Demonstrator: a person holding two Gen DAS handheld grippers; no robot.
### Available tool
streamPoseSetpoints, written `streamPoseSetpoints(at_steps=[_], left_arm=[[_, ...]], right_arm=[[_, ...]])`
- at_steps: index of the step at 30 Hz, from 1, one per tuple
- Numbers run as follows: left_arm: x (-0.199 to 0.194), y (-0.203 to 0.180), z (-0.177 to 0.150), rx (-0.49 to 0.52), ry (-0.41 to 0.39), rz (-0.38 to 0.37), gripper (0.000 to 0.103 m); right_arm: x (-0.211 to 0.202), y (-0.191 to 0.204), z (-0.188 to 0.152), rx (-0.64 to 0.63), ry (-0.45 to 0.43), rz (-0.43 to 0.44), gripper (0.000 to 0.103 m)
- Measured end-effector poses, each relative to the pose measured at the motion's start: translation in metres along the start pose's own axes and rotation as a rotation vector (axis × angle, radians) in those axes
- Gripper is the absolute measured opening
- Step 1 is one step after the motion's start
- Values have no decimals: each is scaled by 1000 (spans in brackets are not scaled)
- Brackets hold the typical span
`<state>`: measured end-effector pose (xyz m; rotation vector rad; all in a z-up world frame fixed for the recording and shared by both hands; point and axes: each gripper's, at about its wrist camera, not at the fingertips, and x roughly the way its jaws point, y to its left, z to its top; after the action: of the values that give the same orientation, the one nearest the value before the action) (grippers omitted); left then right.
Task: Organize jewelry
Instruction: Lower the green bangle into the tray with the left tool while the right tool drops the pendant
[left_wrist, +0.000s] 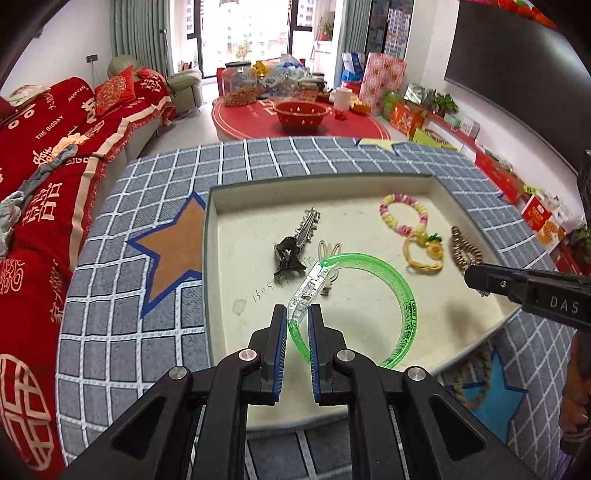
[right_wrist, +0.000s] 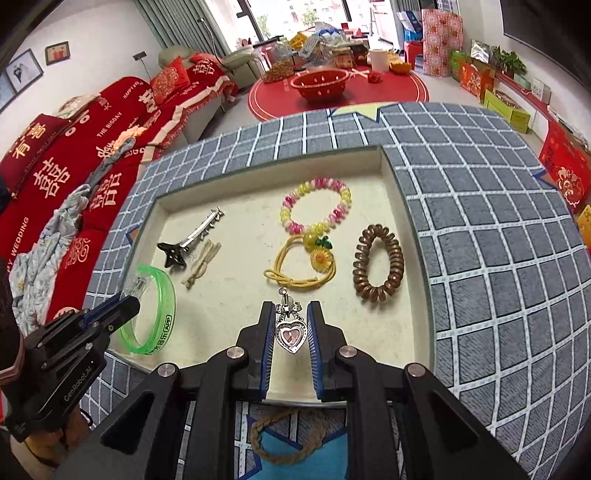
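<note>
While each gripper (left_wrist: 297, 314) (right_wrist: 290, 314) pinches jewelry, a tray (left_wrist: 212, 258) sits on checked cloth (left_wrist: 147, 350).

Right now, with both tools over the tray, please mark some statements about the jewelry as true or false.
1. The left tool grips the green bangle. True.
2. The right tool is empty. False: it holds a heart pendant.
3. The brown spiral hair tie lies in the tray. True.
4. The beaded bracelet lies outside the tray on the checked cloth. False: it lies inside the tray.
5. The metal hair clip lies in the tray. True.
</note>
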<state>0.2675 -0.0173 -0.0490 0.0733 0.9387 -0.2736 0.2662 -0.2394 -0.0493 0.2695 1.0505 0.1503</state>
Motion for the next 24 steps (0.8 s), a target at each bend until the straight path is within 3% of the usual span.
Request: streamPoseSetpoints(at_steps=[11,24], left_arm=[[34,2,10,-23,60,50,24],[46,-5,16,10,50,102,25]], right_arm=[[32,-11,7,11,50,-53,19],[40,-10,21,-15,0,-106,19]])
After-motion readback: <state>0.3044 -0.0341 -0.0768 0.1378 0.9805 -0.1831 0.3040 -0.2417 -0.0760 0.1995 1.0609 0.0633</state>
